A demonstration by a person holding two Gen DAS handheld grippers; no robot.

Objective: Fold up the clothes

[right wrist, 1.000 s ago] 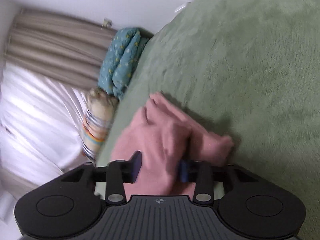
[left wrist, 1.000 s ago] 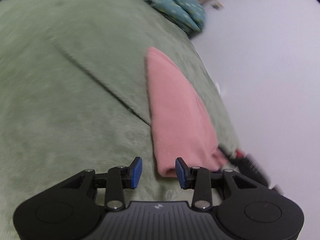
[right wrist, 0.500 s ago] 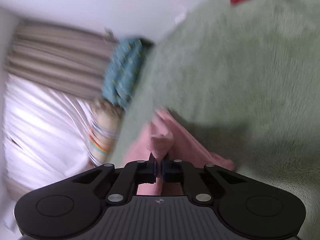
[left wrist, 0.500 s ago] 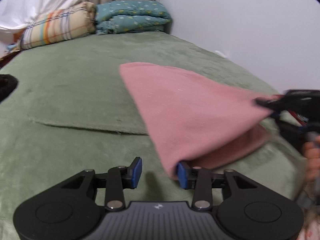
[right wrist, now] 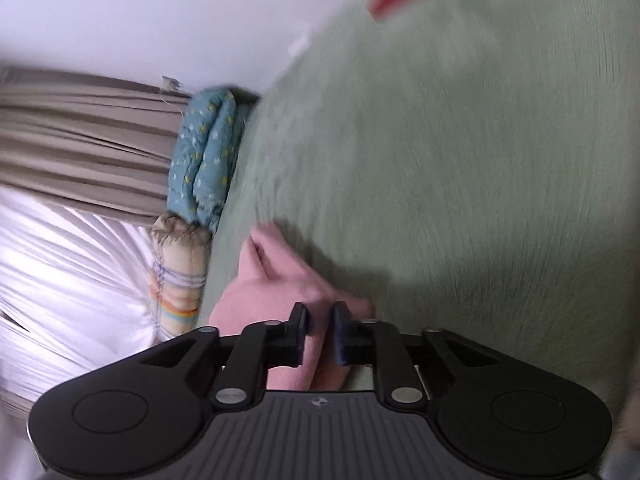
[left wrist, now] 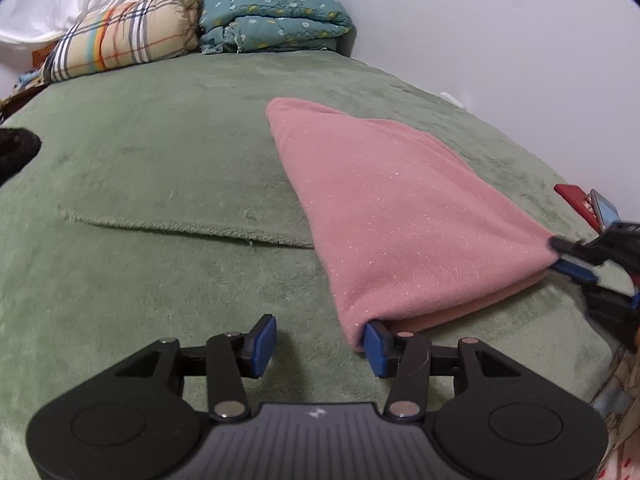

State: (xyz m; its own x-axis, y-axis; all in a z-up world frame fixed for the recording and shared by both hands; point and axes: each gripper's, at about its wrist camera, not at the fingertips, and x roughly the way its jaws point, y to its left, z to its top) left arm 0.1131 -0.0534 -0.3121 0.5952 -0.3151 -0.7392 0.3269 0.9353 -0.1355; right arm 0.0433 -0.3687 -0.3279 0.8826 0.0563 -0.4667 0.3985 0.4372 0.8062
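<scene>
A pink cloth (left wrist: 396, 216) lies folded on the green blanket (left wrist: 160, 152). My left gripper (left wrist: 320, 346) is open at the cloth's near corner; its right finger touches the cloth's edge, nothing sits between the jaws. In the left wrist view my right gripper (left wrist: 576, 264) is at the cloth's right corner. In the right wrist view the right gripper (right wrist: 320, 332) has its jaws slightly apart with the pink cloth (right wrist: 280, 280) between them; the view is blurred.
A striped pillow (left wrist: 124, 36) and a folded teal quilt (left wrist: 276, 20) lie at the bed's head by the curtain. A red object (left wrist: 576, 200) and a phone (left wrist: 604, 210) lie at the bed's right edge. A blanket flap edge (left wrist: 180, 228) crosses the middle.
The right gripper's jaws have parted a little after being shut on the cloth. The cloth's right corner has come down onto the bed. The left gripper stays open at the near corner.
</scene>
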